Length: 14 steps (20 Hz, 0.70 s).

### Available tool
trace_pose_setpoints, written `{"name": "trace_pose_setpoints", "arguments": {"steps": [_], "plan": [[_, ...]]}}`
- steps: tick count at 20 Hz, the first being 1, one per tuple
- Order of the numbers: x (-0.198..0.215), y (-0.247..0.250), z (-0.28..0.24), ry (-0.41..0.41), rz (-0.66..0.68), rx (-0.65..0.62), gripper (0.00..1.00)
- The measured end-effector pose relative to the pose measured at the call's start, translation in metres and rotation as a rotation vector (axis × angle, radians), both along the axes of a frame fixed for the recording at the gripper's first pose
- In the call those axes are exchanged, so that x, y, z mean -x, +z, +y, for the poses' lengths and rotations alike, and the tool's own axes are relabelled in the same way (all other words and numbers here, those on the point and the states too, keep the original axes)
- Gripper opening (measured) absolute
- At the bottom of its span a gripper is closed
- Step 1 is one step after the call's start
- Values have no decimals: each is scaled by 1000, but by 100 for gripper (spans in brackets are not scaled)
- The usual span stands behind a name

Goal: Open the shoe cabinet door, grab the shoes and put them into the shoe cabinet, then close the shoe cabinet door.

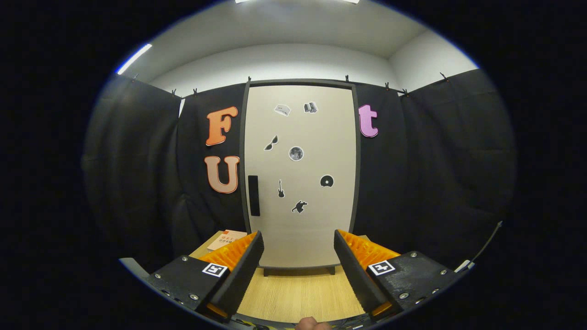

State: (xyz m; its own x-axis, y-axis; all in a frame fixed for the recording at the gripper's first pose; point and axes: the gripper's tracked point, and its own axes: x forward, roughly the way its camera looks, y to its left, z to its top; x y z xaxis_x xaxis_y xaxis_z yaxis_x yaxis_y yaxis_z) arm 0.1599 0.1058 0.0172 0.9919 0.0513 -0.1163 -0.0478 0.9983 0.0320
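Note:
A tall beige shoe cabinet (300, 174) with a dark frame stands upright straight ahead, beyond my fingers, on short feet on the wooden floor. Its door is shut. A black vertical handle (253, 195) sits on the door's left side, at mid height. Several small dark stickers dot the door. My gripper (298, 250) is open, held level and facing the lower part of the door, with nothing between its fingers. No shoes are in sight.
Black cloth walls close in on both sides of the cabinet. A light wooden floor (298, 295) runs from the fingers to the cabinet's foot. A flat orange card (225, 239) lies on the floor left of the cabinet.

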Motion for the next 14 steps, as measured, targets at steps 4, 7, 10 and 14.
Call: {"name": "trace_pose_setpoints", "arguments": {"steps": [4,7,10,14], "plan": [[33,16,-25,-22,-28,-14,96],[43,21,-43,-44,-36,-24,96],[47,22,-51,-50,-39,-35,96],[48,25,-56,-51,-47,-51,96]]}}
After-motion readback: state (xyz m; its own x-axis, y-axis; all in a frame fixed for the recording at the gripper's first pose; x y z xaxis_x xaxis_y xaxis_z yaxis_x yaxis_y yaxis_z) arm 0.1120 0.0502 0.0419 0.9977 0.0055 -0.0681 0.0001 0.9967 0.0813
